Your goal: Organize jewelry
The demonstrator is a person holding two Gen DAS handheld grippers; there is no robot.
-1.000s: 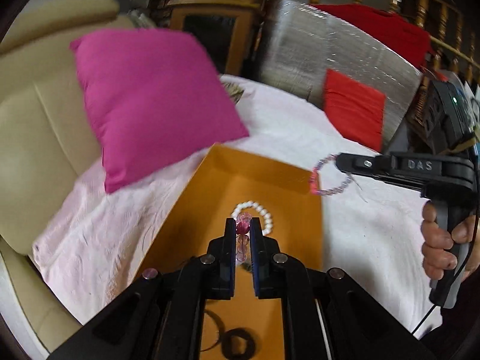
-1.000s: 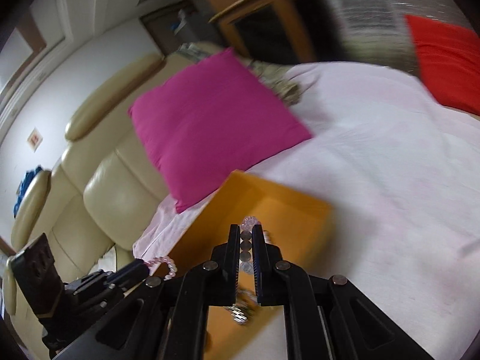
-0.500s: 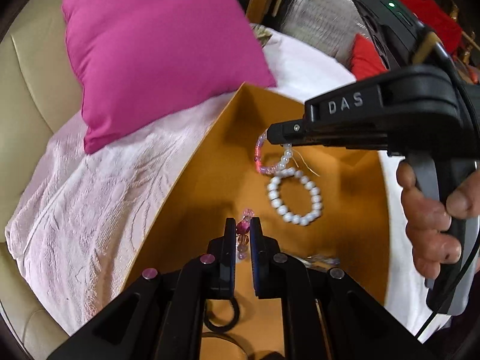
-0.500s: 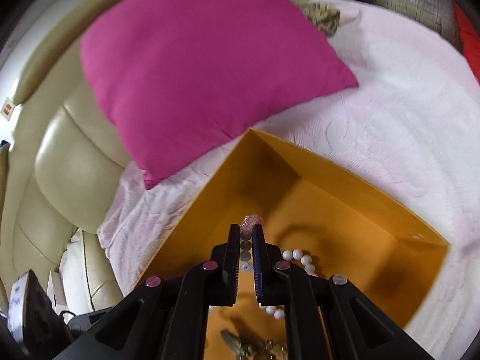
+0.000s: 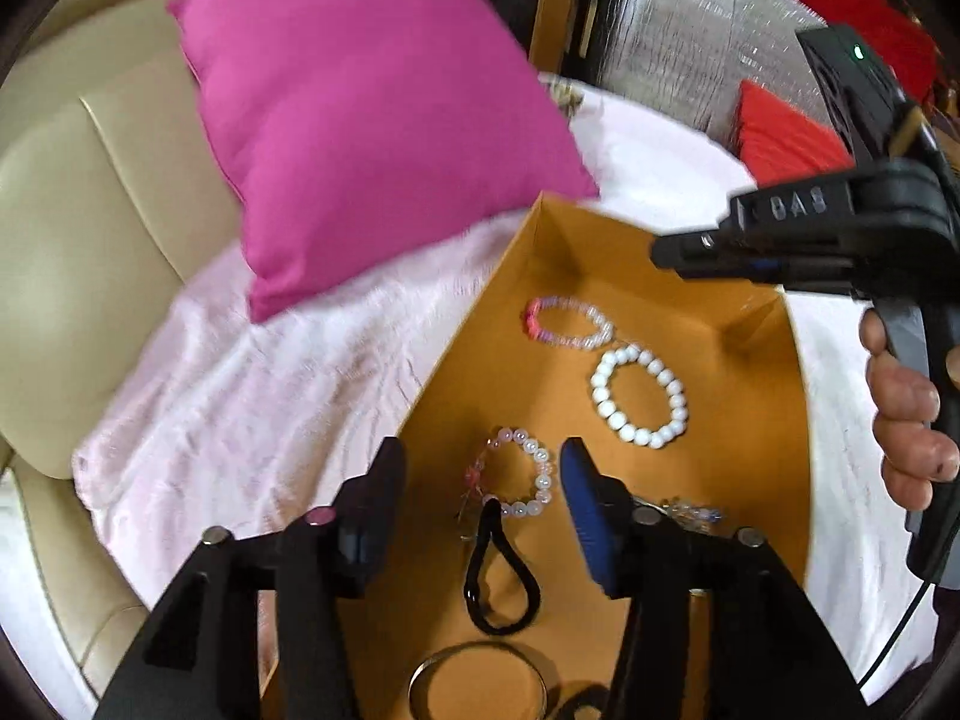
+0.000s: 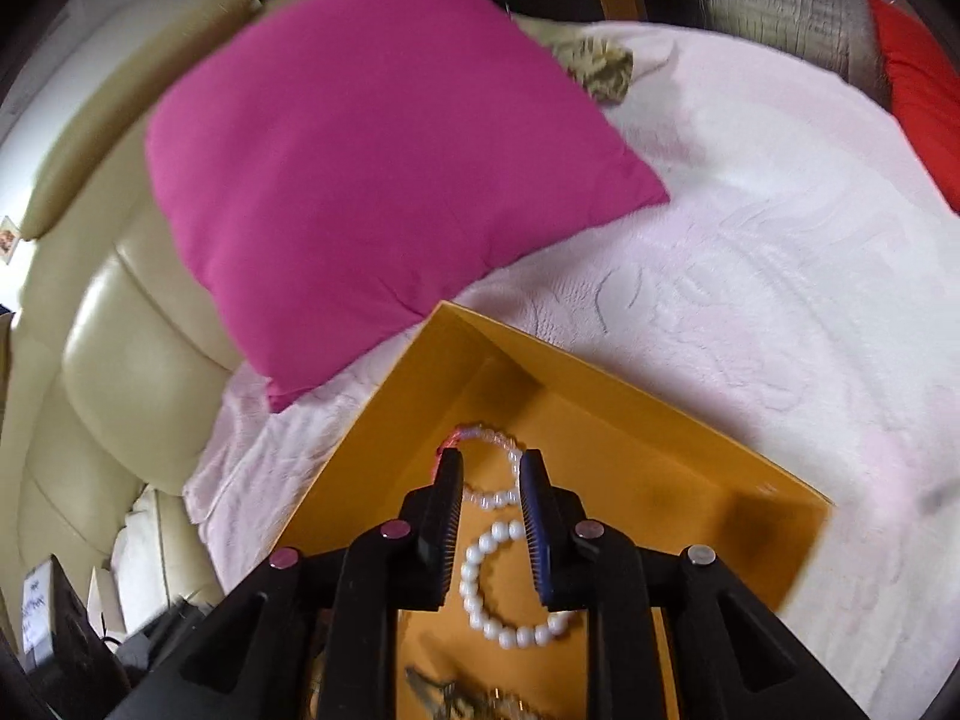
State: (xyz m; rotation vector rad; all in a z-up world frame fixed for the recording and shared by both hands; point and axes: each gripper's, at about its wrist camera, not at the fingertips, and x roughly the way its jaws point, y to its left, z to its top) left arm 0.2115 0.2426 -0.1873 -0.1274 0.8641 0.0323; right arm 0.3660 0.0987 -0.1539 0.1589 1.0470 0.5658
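Observation:
An orange box lies on a pale pink cloth. In it are a pink and clear bead bracelet, a white pearl bracelet, a small clear bead bracelet with a pink charm, a black hair tie and a metal bangle. My left gripper is open and empty over the small bracelet. My right gripper is open and empty above the pink bracelet and the pearl bracelet; it also shows in the left wrist view.
A magenta cushion leans on a cream sofa just left of the box. A red cushion lies at the far right against a silver sheet. The pink cloth spreads around the box.
Both grippers have opened. The left let the small bracelet with the pink charm drop into the box. The right let the pink and clear bracelet drop near the far corner.

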